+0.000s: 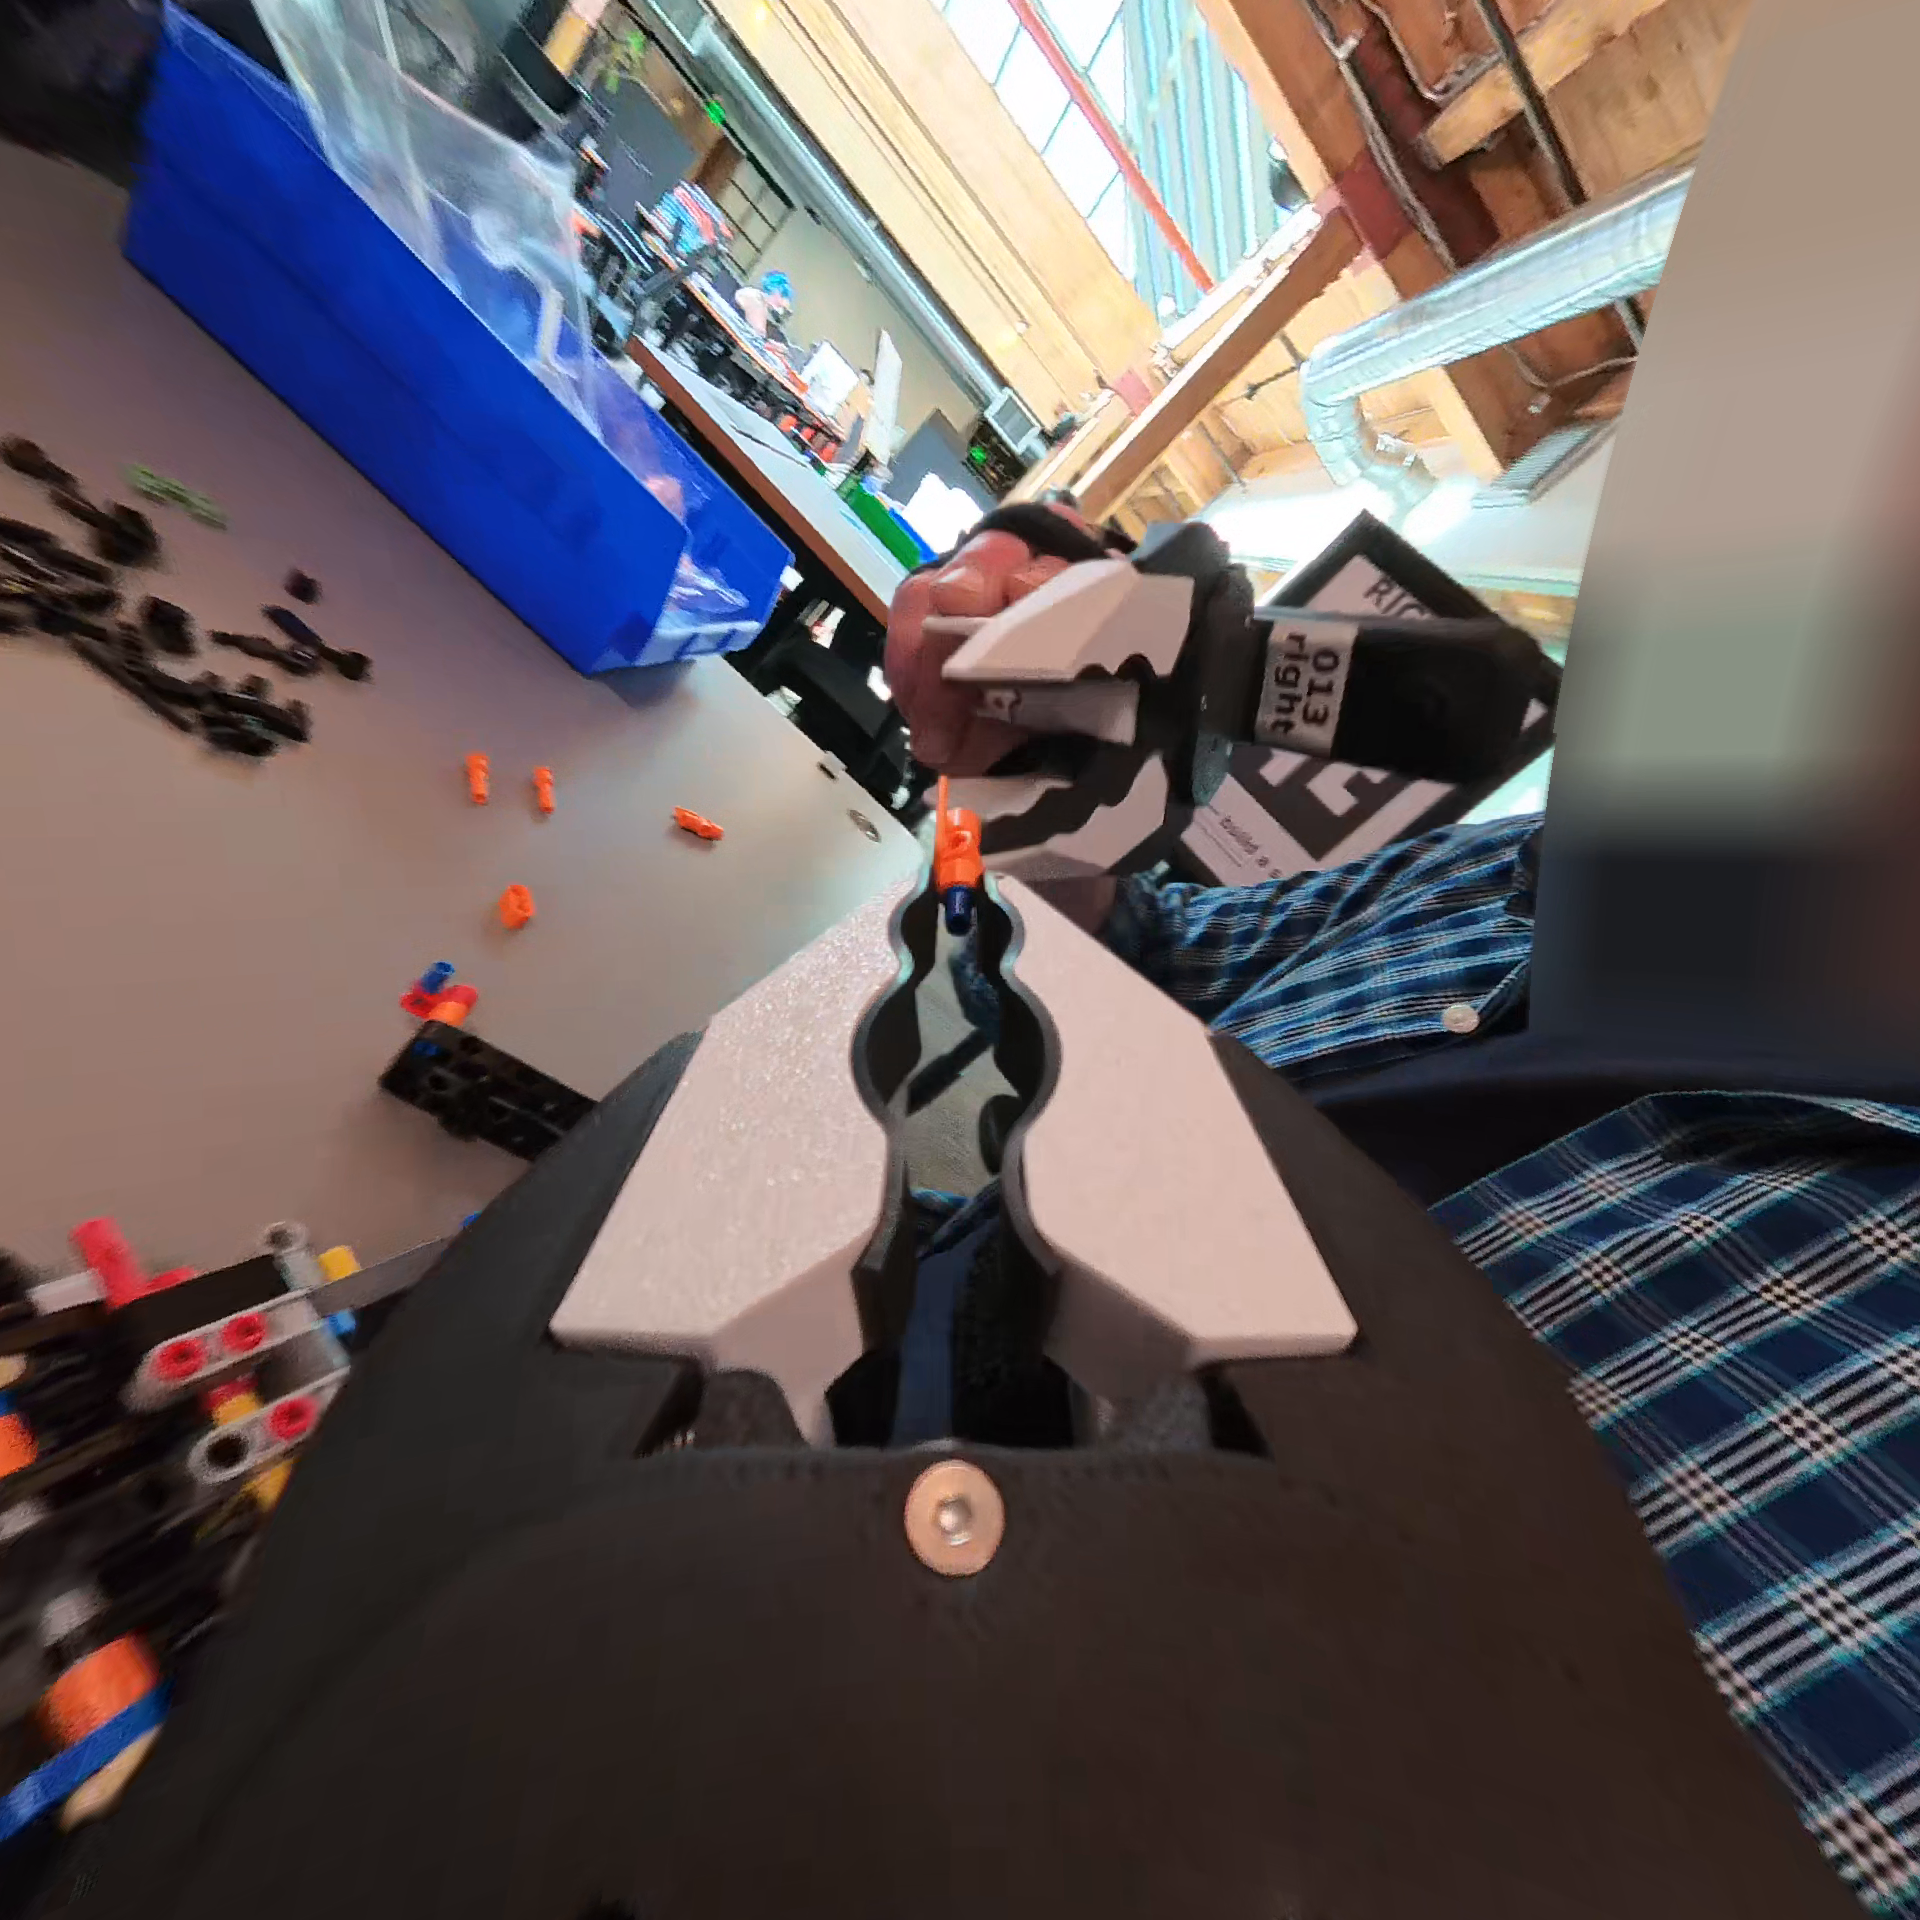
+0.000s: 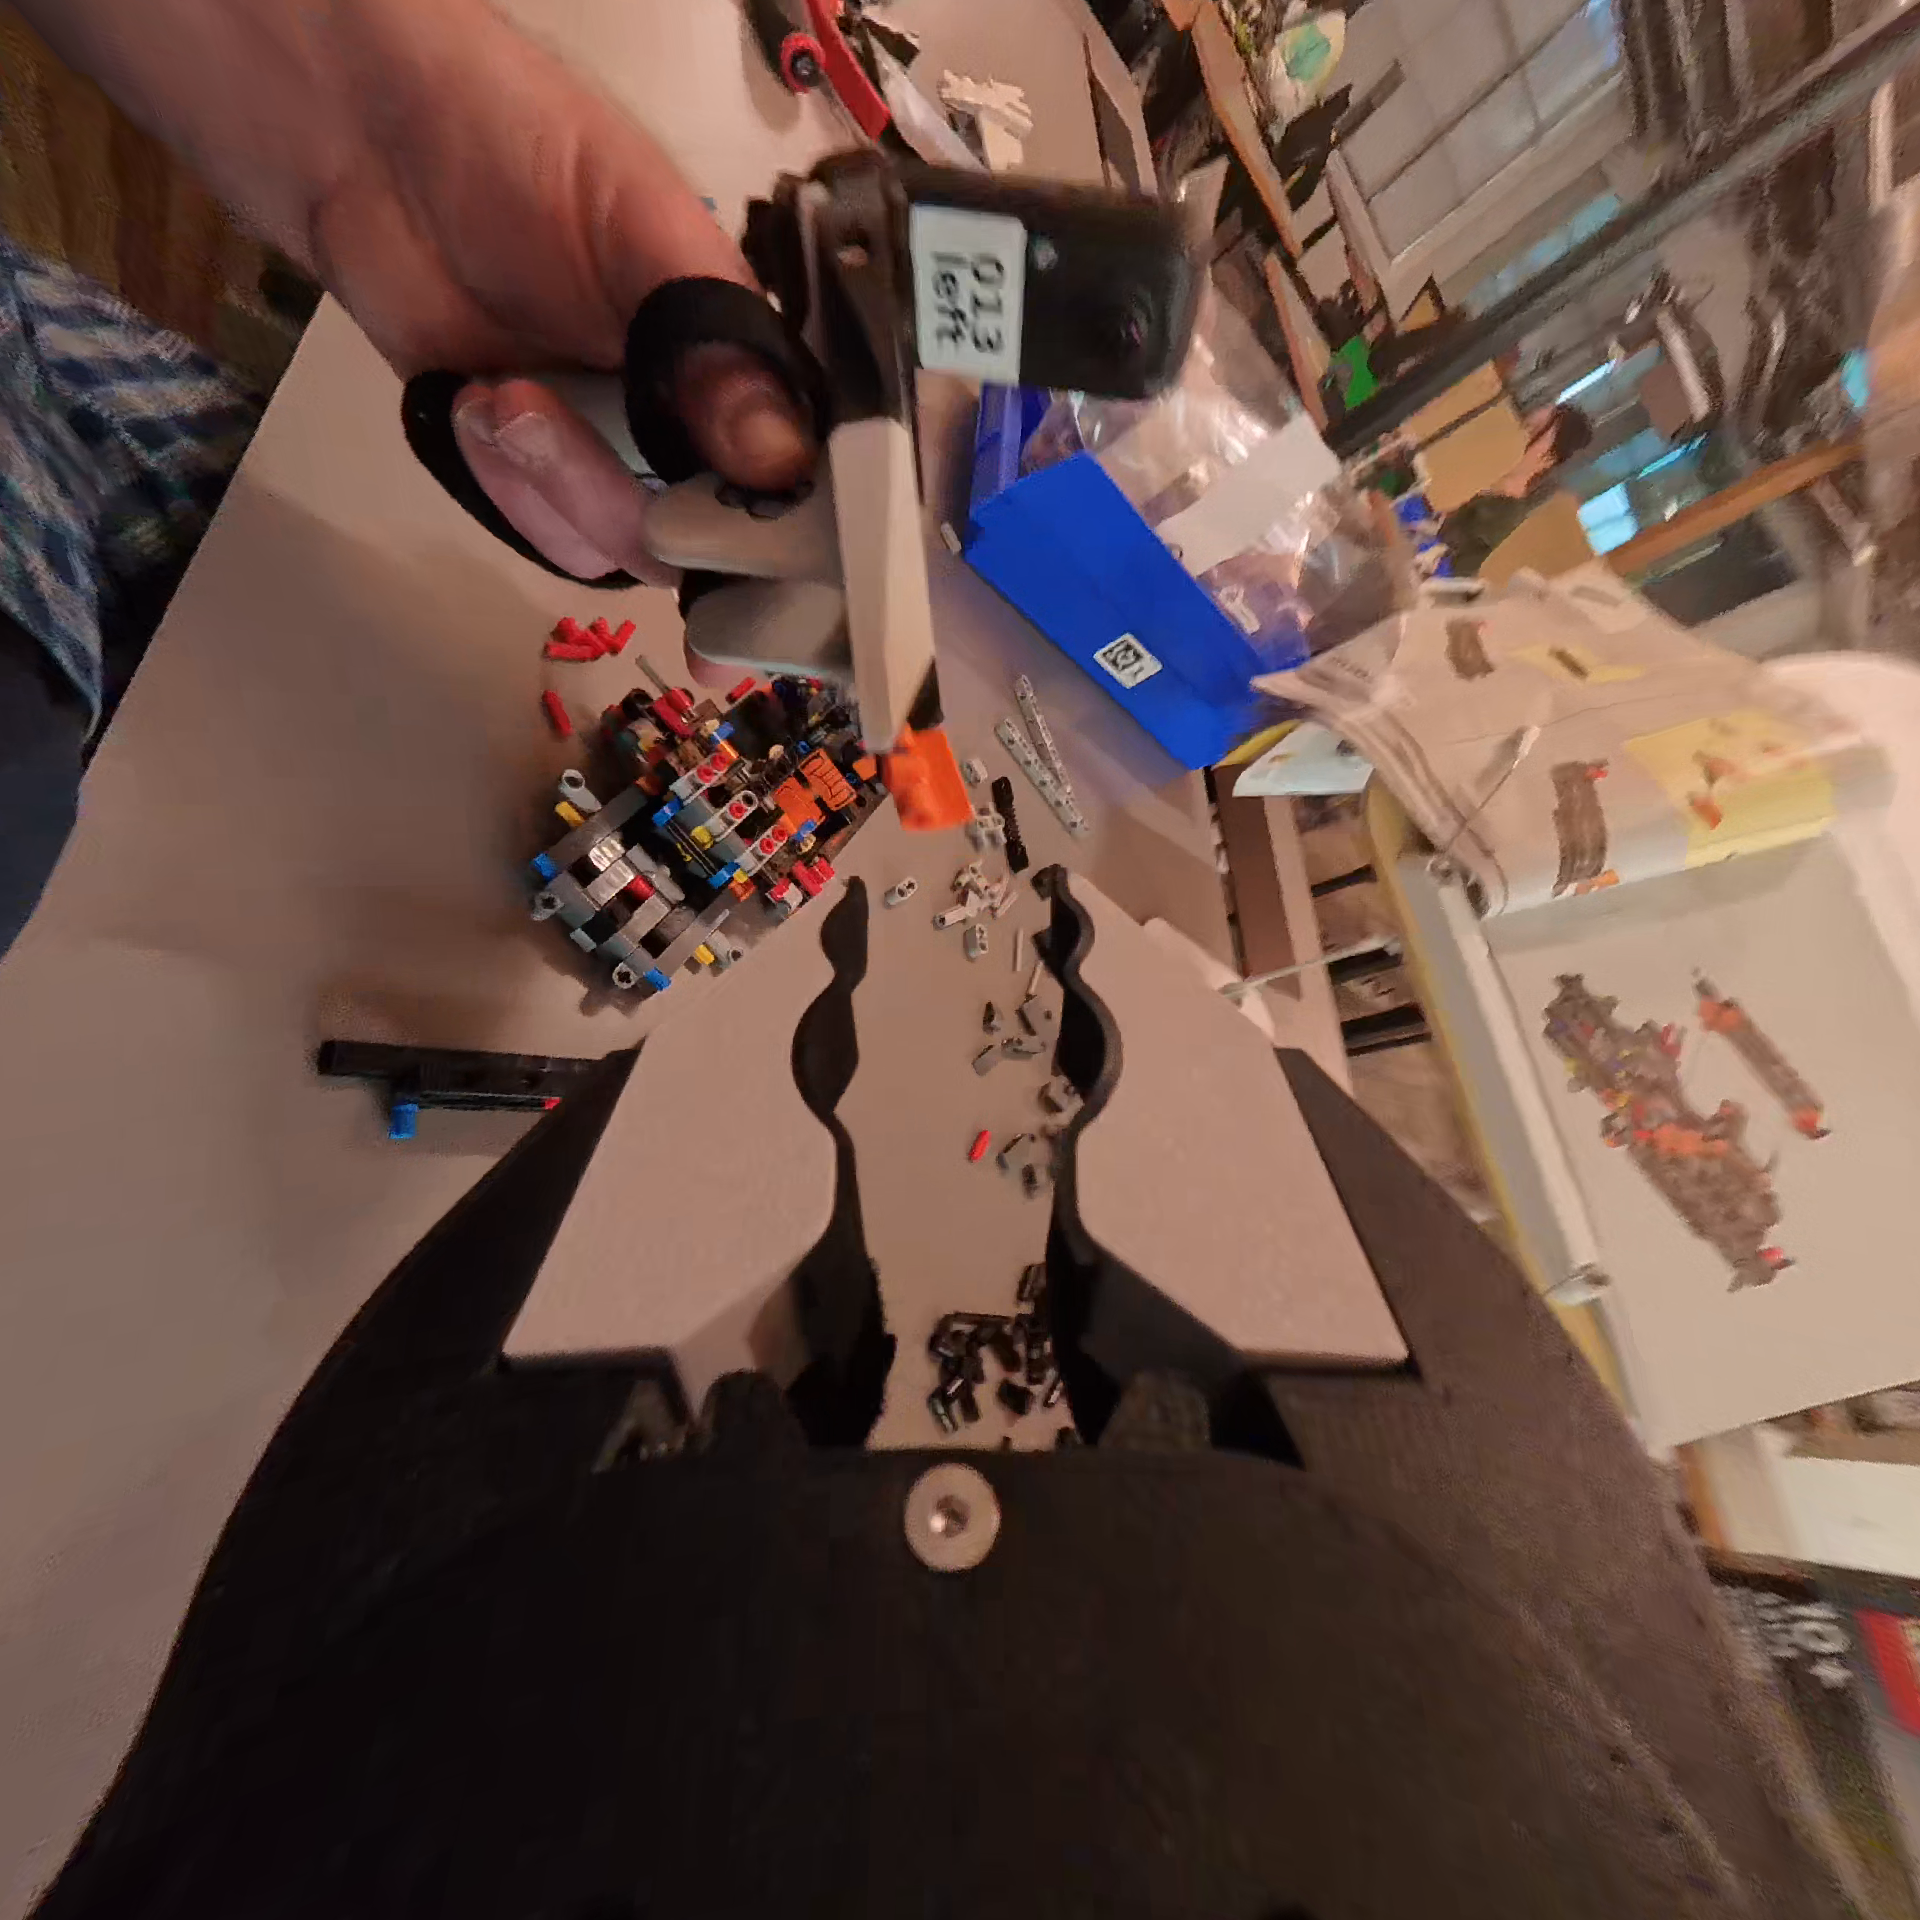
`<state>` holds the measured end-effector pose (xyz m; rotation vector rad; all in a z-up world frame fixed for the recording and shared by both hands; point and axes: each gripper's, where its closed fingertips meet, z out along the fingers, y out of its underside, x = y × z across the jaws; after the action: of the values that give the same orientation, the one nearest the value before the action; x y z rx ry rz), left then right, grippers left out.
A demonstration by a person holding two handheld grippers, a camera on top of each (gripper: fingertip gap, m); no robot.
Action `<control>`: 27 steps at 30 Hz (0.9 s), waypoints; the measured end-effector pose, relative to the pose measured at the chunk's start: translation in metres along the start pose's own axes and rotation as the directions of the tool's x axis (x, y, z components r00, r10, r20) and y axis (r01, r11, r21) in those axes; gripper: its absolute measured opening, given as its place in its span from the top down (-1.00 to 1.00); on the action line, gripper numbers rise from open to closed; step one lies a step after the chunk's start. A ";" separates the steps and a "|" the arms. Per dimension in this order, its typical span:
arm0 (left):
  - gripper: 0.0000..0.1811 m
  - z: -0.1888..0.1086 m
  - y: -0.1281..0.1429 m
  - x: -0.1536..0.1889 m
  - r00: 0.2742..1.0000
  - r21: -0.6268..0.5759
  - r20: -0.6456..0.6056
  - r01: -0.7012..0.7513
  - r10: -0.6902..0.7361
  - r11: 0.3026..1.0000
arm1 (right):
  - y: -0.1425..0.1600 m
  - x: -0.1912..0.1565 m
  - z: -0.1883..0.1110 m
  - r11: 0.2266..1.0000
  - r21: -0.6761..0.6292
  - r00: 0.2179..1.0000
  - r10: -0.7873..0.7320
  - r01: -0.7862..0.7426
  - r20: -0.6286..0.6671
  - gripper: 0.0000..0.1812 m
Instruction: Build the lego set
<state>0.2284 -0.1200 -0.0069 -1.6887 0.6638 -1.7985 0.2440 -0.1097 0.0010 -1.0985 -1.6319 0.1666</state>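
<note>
The left claw (image 1: pixel 956 909) pinches a small orange-and-blue piece (image 1: pixel 957 868) at its tips, held up off the desk (image 1: pixel 312 831). The right claw (image 2: pixel 951 904) gapes empty above scattered grey bits (image 2: pixel 982 904). The half-built model (image 2: pixel 686 821) sits on the desk beside a blue bin (image 2: pixel 1101 603).

Two hand-held grippers (image 1: pixel 954 902) (image 2: pixel 951 904), one blue bin (image 2: pixel 1112 613), one manual (image 2: pixel 1662 1039).

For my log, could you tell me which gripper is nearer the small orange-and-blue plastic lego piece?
Left. The left gripper pinches the small orange-and-blue plastic lego piece at its fingertips; the right gripper is open, facing it from just beyond, holding nothing.
</note>
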 end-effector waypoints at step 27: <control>0.94 -0.125 -0.026 -0.063 0.933 0.165 0.358 -0.094 0.029 0.982 | 0.219 0.053 0.149 0.678 -0.534 0.745 0.655 -0.506 0.127 0.81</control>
<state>0.1043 -0.0614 -0.0430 -1.7838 0.3798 -1.4106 0.2463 0.1126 -0.1524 -2.0693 -1.5635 0.4000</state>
